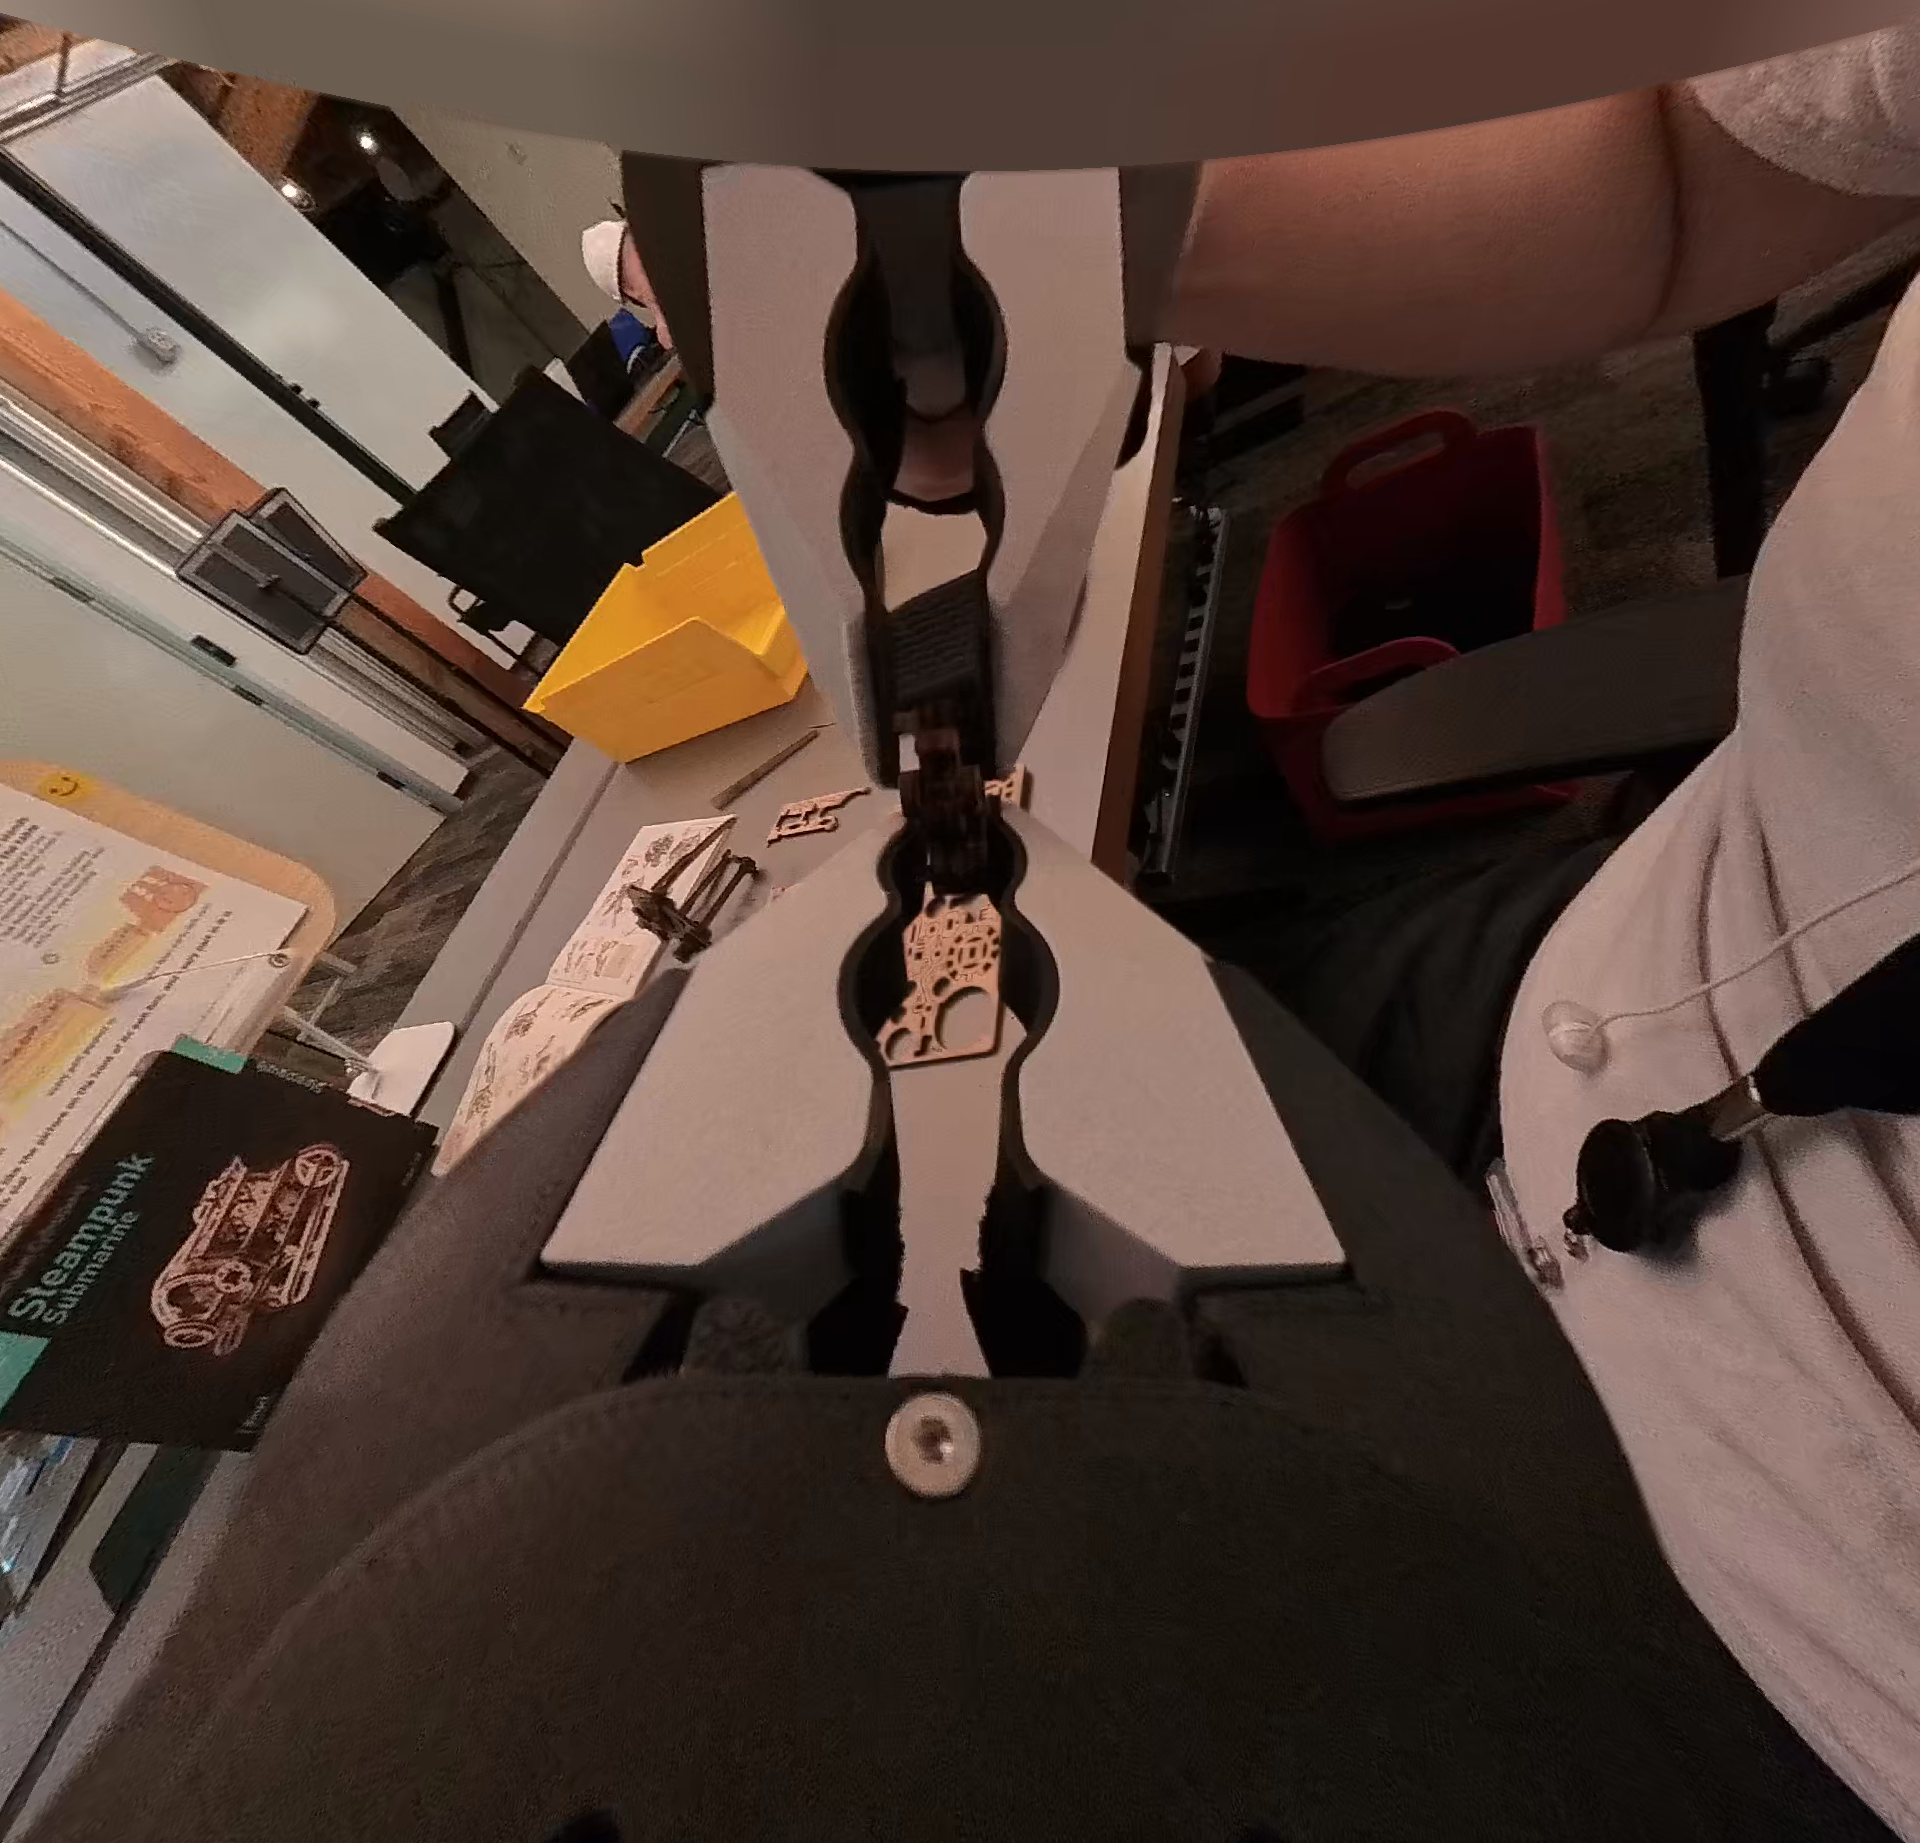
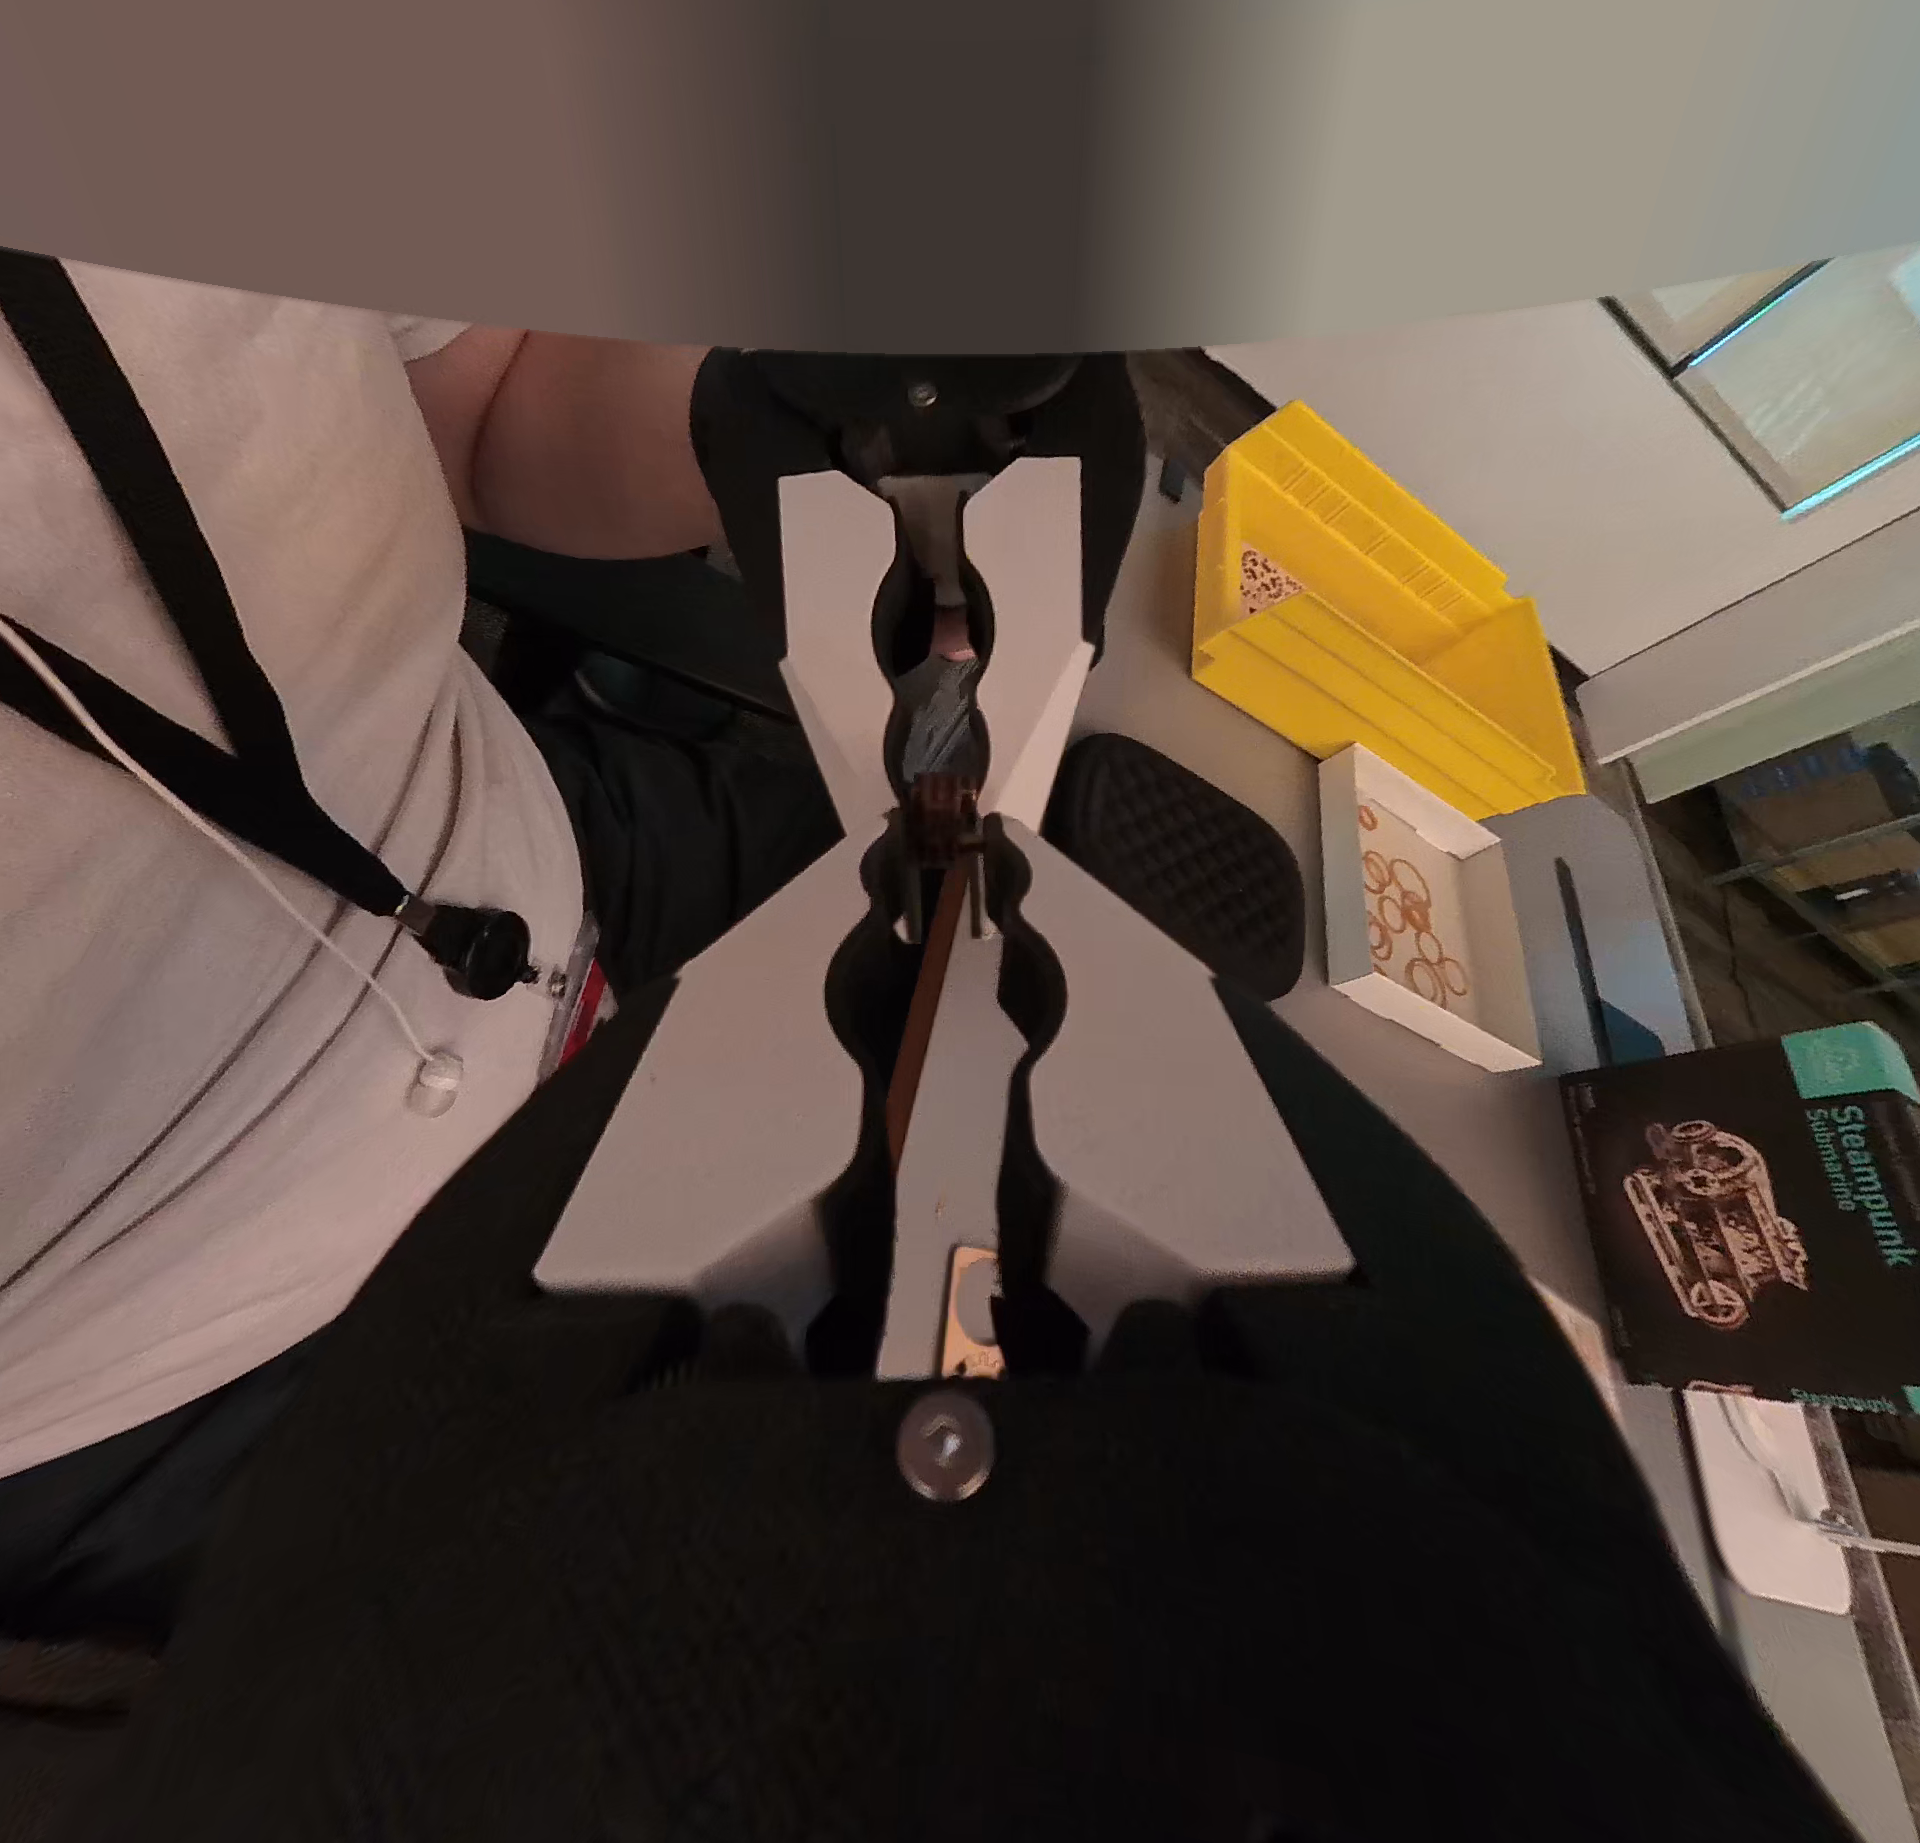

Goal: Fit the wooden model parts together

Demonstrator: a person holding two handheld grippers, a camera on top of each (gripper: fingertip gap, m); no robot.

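Both tongs meet tip to tip above the bench, each clenched on the small dark wooden assembly between them. Nearest in the left wrist view, the left tongs pinch the lower end of that assembly, and through the gap between their grey fingers a pale flat wooden part with round cut-outs shows; whether it is held or lies on the bench below cannot be told. Facing them from above, the right tongs grip the upper end with their ribbed black pad. In the right wrist view the right tongs close on the same dark piece, and a thin brown strip runs back from it, seen edge-on between the fingers; the left tongs come in from the far side. On the grey bench to the left lie an open instruction booklet, a small dark wooden frame resting on it, and a loose pale wooden part just beyond. A black kit box sits nearer the camera. Farther back stand a yellow bin and, in the right wrist view, a white tray of rubber bands beside the yellow bin. A person in a light shirt sits close behind.
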